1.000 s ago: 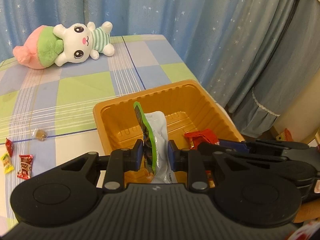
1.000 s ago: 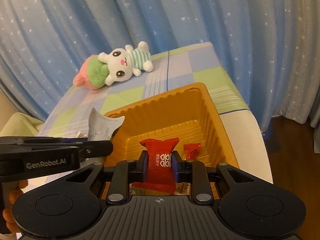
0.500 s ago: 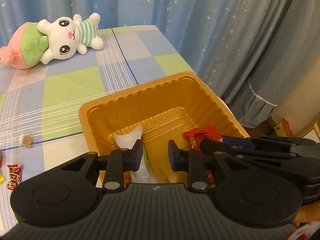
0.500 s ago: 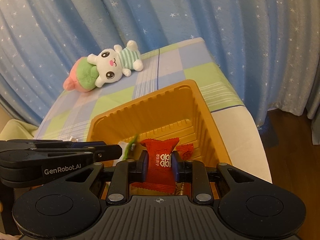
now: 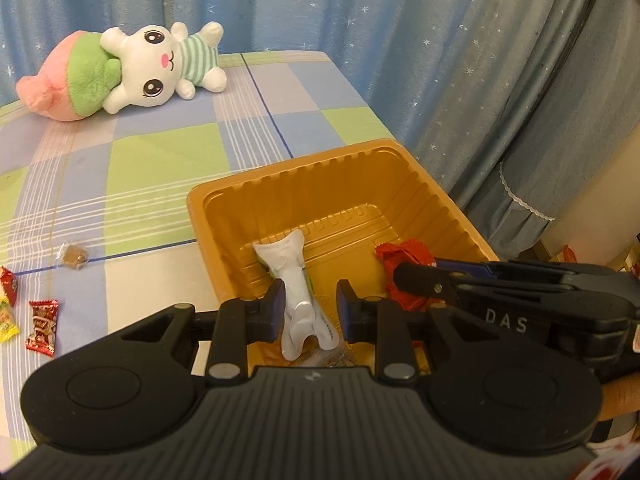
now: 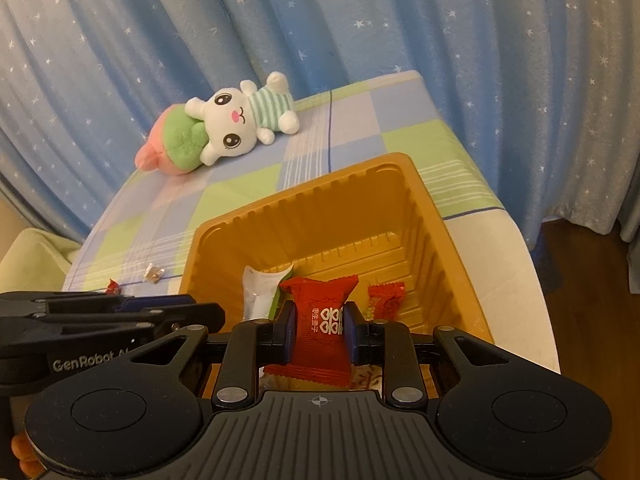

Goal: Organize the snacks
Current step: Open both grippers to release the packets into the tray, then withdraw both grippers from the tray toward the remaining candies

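Observation:
An orange plastic tray (image 5: 280, 184) sits on the checked tablecloth; it also shows in the right wrist view (image 6: 436, 216). My left gripper (image 5: 310, 304) is open above the tray's near end. A white and green snack pouch (image 5: 294, 280) lies on the tray floor below it, also seen in the right wrist view (image 6: 260, 292). My right gripper (image 6: 319, 330) is shut on a red candy packet (image 6: 320, 320) over the tray. Another small red candy (image 6: 386, 300) lies in the tray.
A plush rabbit (image 5: 132, 70) lies at the far side of the table. Loose candies lie left of the tray: a brown one (image 5: 74, 256), a red one (image 5: 42, 326) and a yellow one (image 5: 8, 320). Blue starred curtains hang behind. The table edge runs close to the tray's right side.
My left gripper opened and let go of the white and green pouch, which dropped flat into the tray. My right gripper still holds the red candy packet over the tray.

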The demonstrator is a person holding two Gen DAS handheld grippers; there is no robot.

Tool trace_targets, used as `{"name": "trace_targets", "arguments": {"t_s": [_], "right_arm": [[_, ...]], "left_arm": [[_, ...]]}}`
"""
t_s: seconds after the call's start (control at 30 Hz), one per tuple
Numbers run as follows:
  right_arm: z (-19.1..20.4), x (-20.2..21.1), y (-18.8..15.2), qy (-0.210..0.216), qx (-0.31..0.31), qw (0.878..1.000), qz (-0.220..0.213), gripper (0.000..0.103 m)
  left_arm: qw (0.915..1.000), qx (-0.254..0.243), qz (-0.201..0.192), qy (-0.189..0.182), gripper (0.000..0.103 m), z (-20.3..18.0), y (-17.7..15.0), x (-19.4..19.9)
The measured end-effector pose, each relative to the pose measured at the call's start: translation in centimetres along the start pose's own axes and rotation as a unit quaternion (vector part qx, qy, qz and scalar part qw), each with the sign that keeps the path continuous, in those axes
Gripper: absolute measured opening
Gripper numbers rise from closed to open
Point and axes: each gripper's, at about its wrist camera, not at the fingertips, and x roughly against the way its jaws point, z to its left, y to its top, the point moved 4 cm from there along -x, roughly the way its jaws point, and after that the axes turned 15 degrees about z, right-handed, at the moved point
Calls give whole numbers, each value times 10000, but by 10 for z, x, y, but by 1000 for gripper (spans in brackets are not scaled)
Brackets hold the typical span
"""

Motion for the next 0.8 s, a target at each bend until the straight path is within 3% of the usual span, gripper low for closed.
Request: {"name": "trace_targets", "arguments": {"t_s": [0.13,0.2,0.27,0.43,0.57,0.8], "right_arm": [[4,1,4,63,18,9998,-181,26],[5,2,6,82,-32,9998,-199,32],[5,5,5,109,-42,9996,-274,55],[6,18,-2,87,-20,9994,-345,58],[3,29,-15,77,-125,9995,-275,64],[-4,51,-40,5,-247,9995,-215,75]], "left_arm": [[10000,64,-44,13,25,3,-6,7],[9999,81,-64,25,29,4,-9,10],[9999,96,-89,28,31,4,-12,13],[9999,149,-80,-19,35,4,-25,22],[9997,211,-72,-43,48,3,-37,30],[9995,251,-136,-100,52,-2,-57,46]]}}
